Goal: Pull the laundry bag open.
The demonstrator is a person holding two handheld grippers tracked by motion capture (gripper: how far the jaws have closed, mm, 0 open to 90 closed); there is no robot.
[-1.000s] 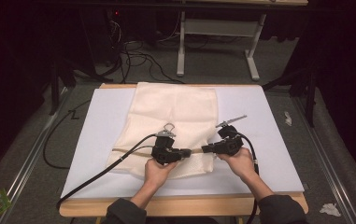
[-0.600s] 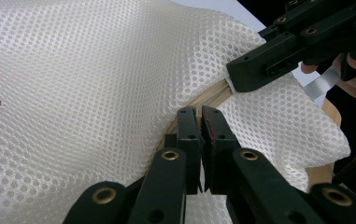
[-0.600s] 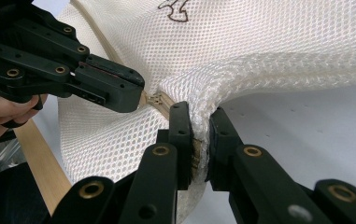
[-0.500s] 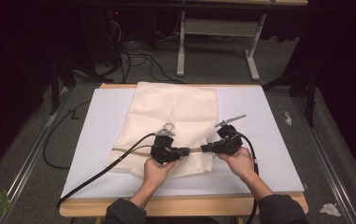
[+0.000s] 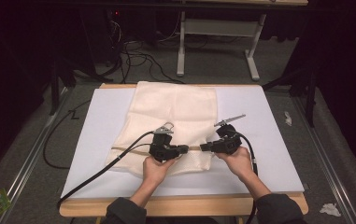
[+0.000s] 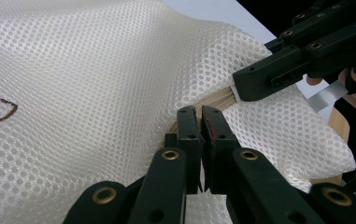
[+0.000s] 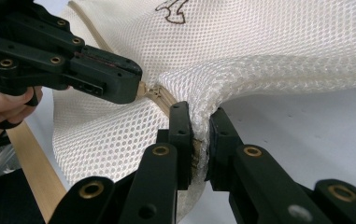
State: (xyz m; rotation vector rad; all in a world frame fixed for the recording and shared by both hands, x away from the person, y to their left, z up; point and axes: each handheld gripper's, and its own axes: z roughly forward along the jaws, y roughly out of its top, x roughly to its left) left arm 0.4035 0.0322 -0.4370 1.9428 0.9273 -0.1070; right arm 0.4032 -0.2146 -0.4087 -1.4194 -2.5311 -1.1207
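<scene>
A cream mesh bag [image 5: 175,107] lies flat on the white table cover [image 5: 259,121], with a tan zipper strip [image 5: 129,148] running across its near end. My left gripper [image 5: 186,149] points right and is shut on the zipper [image 6: 213,99] of the mesh bag [image 6: 96,84]. My right gripper [image 5: 203,148] points left toward it and is shut on a bunched fold of mesh [image 7: 203,100] at the zipper's end. The two sets of fingertips are almost touching. In the right gripper view the left gripper [image 7: 136,91] meets the zipper [image 7: 159,98]. In the left gripper view the right gripper [image 6: 236,88] clamps the strip's end.
The wooden table edge [image 5: 180,207] runs along the front. Black cables [image 5: 96,170] trail off left and right from the grippers. A white desk frame [image 5: 217,28] and floor cables stand behind the table. Crumpled paper [image 5: 329,209] lies on the floor at the right.
</scene>
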